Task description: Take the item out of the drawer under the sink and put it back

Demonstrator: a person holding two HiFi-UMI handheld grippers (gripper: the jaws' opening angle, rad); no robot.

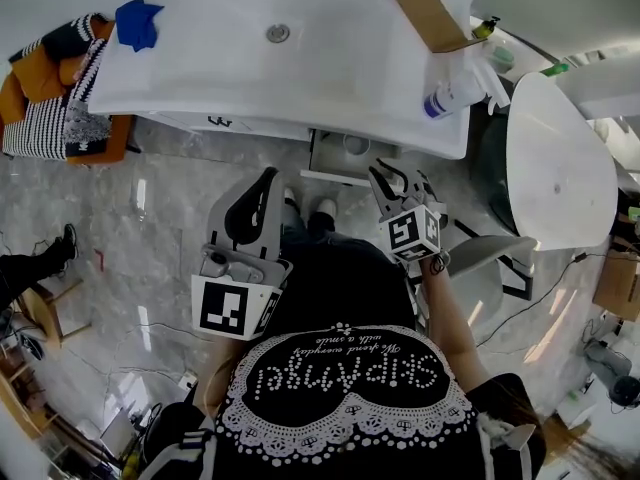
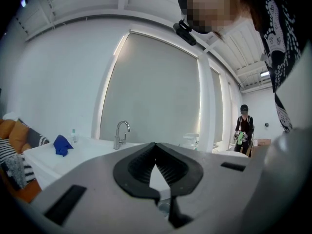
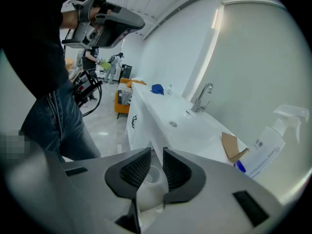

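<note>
The white cup (image 3: 150, 175) sat in the open drawer (image 1: 330, 176) right under the sink (image 1: 278, 33). The right tool (image 3: 156, 152) pointed down at it from just in front of the sink. This tool was open a little bit. The cup showed in the gap, and the pads did not squeeze it. From above, the cup (image 1: 356, 145) looked like a small round thing in the drawer, and the right tool (image 1: 393, 180) was just in front of it.

The left tool (image 1: 268, 180) was held up farther back from the sink, beside the person's legs. It was closed, with its tips (image 2: 156, 145) together and nothing in it.

The sink was set in a long white desk (image 1: 200, 58). A blue cloth (image 1: 137, 23) lay left of the sink. A brown piece of card (image 1: 430, 13) and a spray bottle (image 1: 460, 93) lay right of the sink. A shiny tap (image 2: 121, 133) stood behind the sink.
</note>
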